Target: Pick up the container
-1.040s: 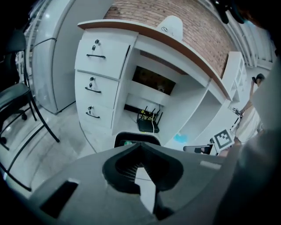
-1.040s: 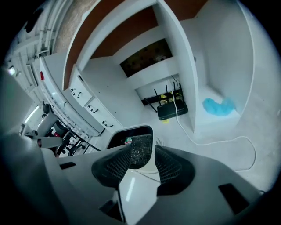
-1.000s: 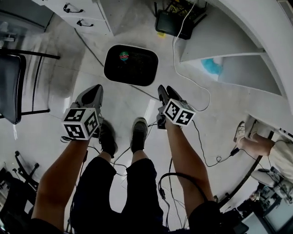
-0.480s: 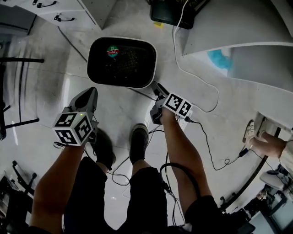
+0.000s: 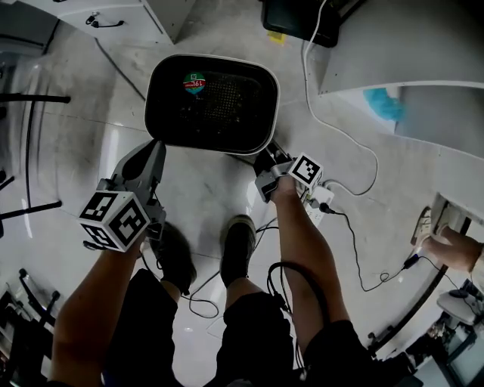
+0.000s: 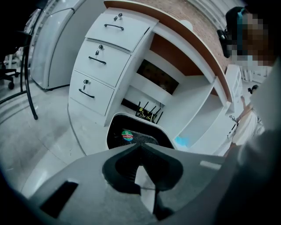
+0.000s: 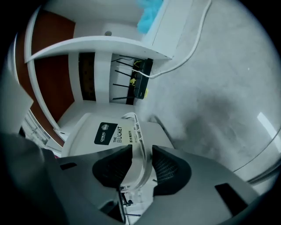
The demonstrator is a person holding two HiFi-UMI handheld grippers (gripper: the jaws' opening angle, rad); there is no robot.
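Note:
The container (image 5: pixel 274 106) is a white bin with a black inside and a round sticker (image 5: pixel 195 83), standing on the floor before a white desk. In the right gripper view its labelled white wall (image 7: pixel 109 132) fills the lower left. My right gripper (image 5: pixel 266 155) is at the bin's near right corner, and its jaws (image 7: pixel 141 158) stand on either side of the rim, shut on it. My left gripper (image 5: pixel 155 147) hovers just off the bin's near left corner, shut and empty, with the bin (image 6: pixel 131 136) seen past its tips (image 6: pixel 140 147).
A white drawer unit (image 5: pixel 113 15) stands at the back left. A black router (image 5: pixel 295 19) sits under the desk, with a white cable (image 5: pixel 340 128) running across the floor. Chair legs (image 5: pixel 30 151) are at the left, my shoes (image 5: pixel 238 246) below, and another person's foot (image 5: pixel 446 242) at the right.
Both grippers moved forward to the bin. The right one dropped to the bin's near right corner and now has the rim between its jaws. The left stays shut.

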